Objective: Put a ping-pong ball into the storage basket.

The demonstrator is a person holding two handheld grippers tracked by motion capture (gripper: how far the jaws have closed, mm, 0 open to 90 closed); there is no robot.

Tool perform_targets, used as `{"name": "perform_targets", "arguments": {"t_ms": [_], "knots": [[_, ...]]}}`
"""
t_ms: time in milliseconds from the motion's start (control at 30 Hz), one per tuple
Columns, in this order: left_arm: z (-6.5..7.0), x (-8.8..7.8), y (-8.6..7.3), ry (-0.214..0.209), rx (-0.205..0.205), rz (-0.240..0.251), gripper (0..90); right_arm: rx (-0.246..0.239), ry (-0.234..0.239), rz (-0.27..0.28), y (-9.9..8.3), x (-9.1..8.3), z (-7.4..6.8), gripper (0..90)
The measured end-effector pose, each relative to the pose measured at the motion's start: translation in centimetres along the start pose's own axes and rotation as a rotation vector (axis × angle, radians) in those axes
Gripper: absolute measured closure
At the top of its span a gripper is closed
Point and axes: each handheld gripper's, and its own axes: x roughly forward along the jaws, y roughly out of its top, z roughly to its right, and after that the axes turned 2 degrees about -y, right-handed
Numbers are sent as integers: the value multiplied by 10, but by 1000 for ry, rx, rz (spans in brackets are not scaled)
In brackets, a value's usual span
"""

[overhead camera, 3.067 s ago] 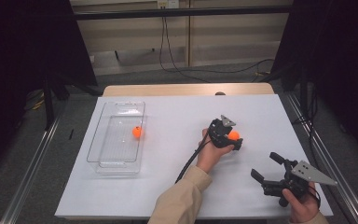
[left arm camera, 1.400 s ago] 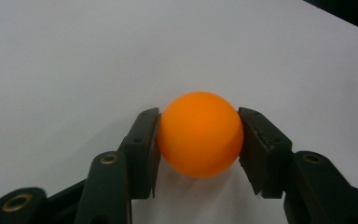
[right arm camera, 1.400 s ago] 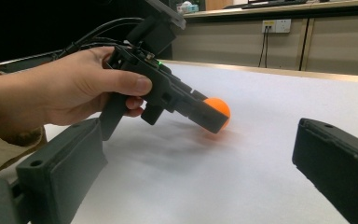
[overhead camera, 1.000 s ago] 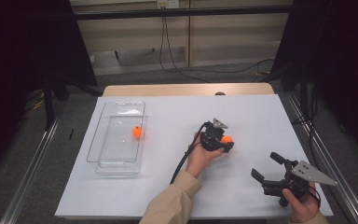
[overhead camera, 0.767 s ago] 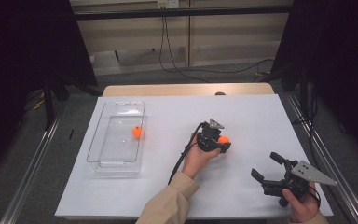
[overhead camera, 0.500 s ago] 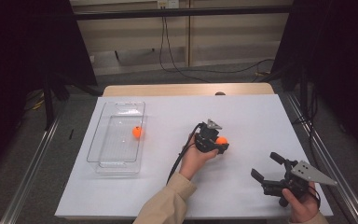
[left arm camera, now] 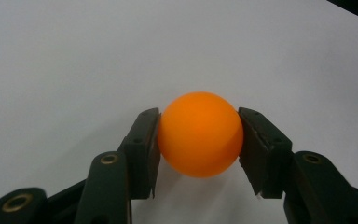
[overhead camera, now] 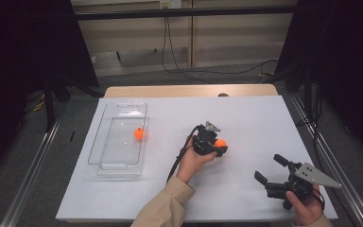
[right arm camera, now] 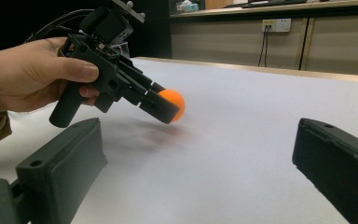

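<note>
The left gripper view is showing the left gripper (left arm camera: 198, 140) pinching an orange ball (left arm camera: 200, 134) squarely between both jaws just above the white table (overhead camera: 264, 123), likely bound for the clear tray (overhead camera: 105, 158) at left holding another ball (overhead camera: 138, 134), while the right gripper (overhead camera: 270, 170) is waiting wide and empty near right.

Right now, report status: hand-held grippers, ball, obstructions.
Left hand-held gripper shut on orange ball, just above white table. Right hand-held gripper open, holding nothing. Second ball in clear tray. Path to tray unobstructed.
</note>
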Motion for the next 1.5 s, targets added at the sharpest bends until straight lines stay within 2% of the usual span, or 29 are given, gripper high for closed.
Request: {"name": "perform_targets", "arguments": {"t_ms": [300, 533, 1500], "knots": [[-2, -7, -4, 5, 2, -5, 510, 1, 1, 0, 0, 0, 0, 16], [-3, -13, -7, 1, -11, -11, 510, 0, 0, 0, 0, 0, 0, 17], [-8, -32, -10, 6, -27, -18, 510, -7, 3, 6, 1, 0, -1, 16]]}}
